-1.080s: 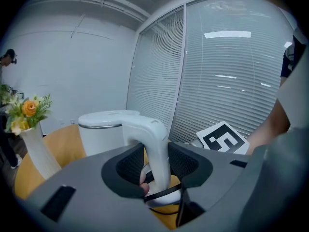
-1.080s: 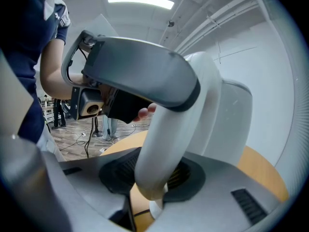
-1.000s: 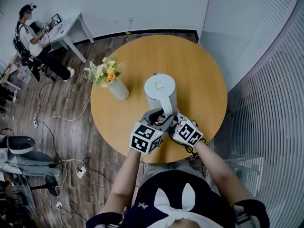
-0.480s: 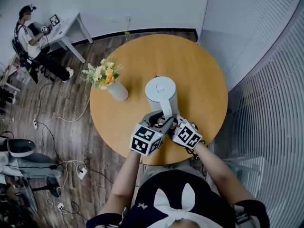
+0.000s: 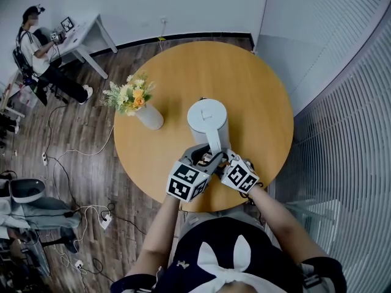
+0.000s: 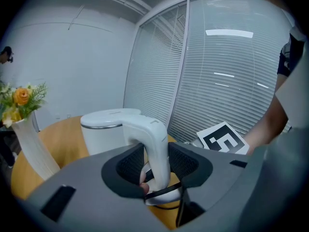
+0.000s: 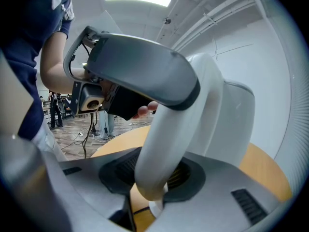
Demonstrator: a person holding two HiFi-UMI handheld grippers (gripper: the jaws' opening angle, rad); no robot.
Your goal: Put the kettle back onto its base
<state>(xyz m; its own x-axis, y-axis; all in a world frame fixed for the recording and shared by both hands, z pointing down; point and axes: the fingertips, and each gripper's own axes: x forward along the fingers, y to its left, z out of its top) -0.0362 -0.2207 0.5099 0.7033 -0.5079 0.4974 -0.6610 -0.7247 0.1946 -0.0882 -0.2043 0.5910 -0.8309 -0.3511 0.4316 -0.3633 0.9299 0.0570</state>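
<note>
One kettle (image 5: pixel 206 116), one vase (image 5: pixel 149 117)

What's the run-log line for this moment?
white electric kettle: upright over round wooden table | left gripper: clamping handle | right gripper: clamping handle

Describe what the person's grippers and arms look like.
The left gripper and right gripper have grey moulded bodies with dark ribbed pads and carry a white cube of black square markers. A thin black cable loops under the right one. Forearms bare; short dark sleeves.
</note>
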